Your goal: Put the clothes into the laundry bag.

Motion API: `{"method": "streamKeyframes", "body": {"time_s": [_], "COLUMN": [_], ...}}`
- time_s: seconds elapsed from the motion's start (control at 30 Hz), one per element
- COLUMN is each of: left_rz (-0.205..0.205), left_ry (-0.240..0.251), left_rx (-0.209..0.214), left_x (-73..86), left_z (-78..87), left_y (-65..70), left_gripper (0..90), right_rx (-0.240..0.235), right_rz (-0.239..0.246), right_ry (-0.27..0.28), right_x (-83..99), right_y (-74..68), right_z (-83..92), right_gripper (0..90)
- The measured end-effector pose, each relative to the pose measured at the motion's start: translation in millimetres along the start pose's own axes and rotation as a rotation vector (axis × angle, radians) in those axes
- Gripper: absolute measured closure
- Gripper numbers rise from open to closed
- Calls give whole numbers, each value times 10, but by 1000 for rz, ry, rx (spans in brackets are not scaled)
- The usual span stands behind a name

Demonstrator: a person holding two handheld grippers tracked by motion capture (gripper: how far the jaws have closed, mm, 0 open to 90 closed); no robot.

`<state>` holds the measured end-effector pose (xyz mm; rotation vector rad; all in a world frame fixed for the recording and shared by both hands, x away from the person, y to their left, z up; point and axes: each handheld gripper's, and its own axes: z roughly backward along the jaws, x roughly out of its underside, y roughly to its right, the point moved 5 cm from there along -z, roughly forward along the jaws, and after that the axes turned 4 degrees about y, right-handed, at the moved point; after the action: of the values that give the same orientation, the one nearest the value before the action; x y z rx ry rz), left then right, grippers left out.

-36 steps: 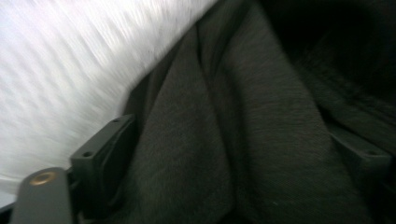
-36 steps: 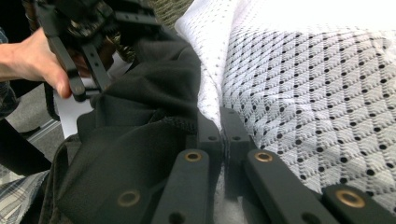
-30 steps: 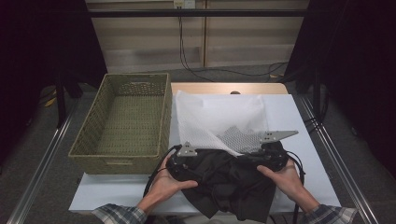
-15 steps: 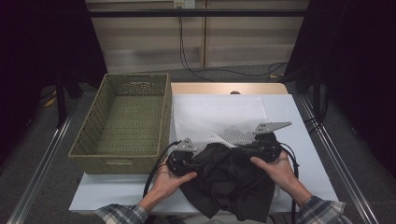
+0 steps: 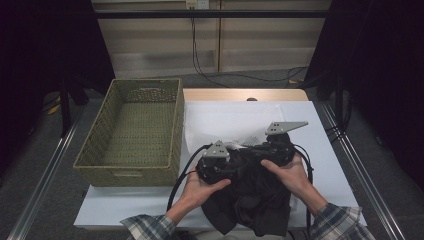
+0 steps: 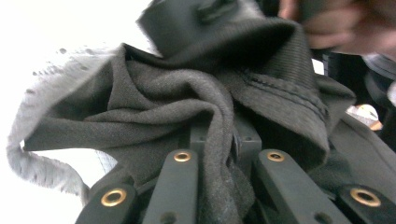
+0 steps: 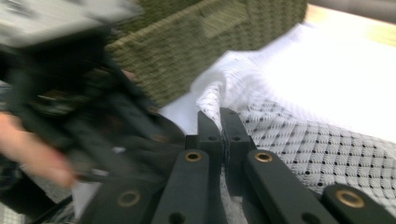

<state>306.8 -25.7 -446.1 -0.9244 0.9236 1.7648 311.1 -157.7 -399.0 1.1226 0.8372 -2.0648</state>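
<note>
The white-covered table (image 5: 320,150) spreads beyond both grippers, and the woven basket (image 5: 131,131) stands on it just to the left of the left gripper (image 5: 216,161), its near wall showing past the right gripper's jaws in the right gripper view. The black garment (image 5: 252,192) hangs bunched between the two grippers and drapes down toward the person, lifted partly off the cloth. A white mesh cloth (image 7: 299,140) lies under and ahead of the right gripper (image 5: 276,145). The left gripper's jaws have just been closing and now pinch a fold of the black garment (image 6: 219,121) between them. The right gripper's jaws are clamped tight together, seemingly on a thin edge of fabric. The step looks like lifting the garment by two pinched points; next it calls for raising both together and carrying it leftward over the basket rim without dragging the mesh cloth along.
</note>
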Motion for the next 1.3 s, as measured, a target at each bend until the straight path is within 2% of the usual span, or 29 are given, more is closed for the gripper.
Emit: {"method": "streamKeyframes", "body": {"time_s": [0.07, 0.17, 0.23, 0.27, 0.33, 0.47, 0.5, 0.57, 0.67, 0.73, 0.87, 0.93, 0.97, 1.07, 1.23, 1.3], "left_rz": [6, 29, 39, 36, 61, 45, 57, 86, 118, 133, 71, 75, 73, 69, -6, -2], "left_ry": [5, 42, 43, 34, 32, 13, 7, -14, 21, 23, -13, 2, 11, 10, 2, -7], "left_rx": [-15, -84, -123, -167, -183, -241, -249, -239, -186, -171, -159, -141, -160, -162, -128, -117], "left_x": [-29, -49, -34, -24, 7, 87, 123, 220, 312, 319, 300, 301, 303, 300, 291, 365], "left_z": [-43, -61, -62, -58, -63, -136, -172, -255, -267, -215, -54, 41, 93, 216, 398, 440], "left_y": [-71, -198, -283, -329, -420, -508, -532, -578, -600, -586, -486, -441, -423, -348, -182, -165], "left_gripper": [824, 825, 826, 826, 827, 825, 822, 805, 747, 703, 549, 494, 464, 364, 297, 274], "right_rx": [-18, -35, -35, -34, -24, -9, -6, 3, 3, 9, 5, 12, 16, 20, 21, 20], "right_rz": [8, 42, 50, 47, 33, -1, -10, -15, -26, -25, -32, -26, -22, -25, -29, -28], "right_ry": [15, 19, 22, 22, 8, -37, -43, -58, -70, -84, -87, -89, -91, -94, -98, -100], "right_x": [-47, -90, -89, -71, 13, 228, 263, 321, 393, 434, 477, 483, 485, 494, 505, 508], "right_y": [-89, -223, -254, -248, -211, -114, -96, -70, -67, -71, -45, -36, -30, -7, 7, 15], "right_z": [23, 55, 99, 121, 154, 149, 141, 118, 83, 69, 68, 74, 76, 70, 61, 58], "right_gripper": [894, 893, 893, 893, 893, 893, 893, 893, 893, 893, 893, 893, 893, 893, 892, 893]}}
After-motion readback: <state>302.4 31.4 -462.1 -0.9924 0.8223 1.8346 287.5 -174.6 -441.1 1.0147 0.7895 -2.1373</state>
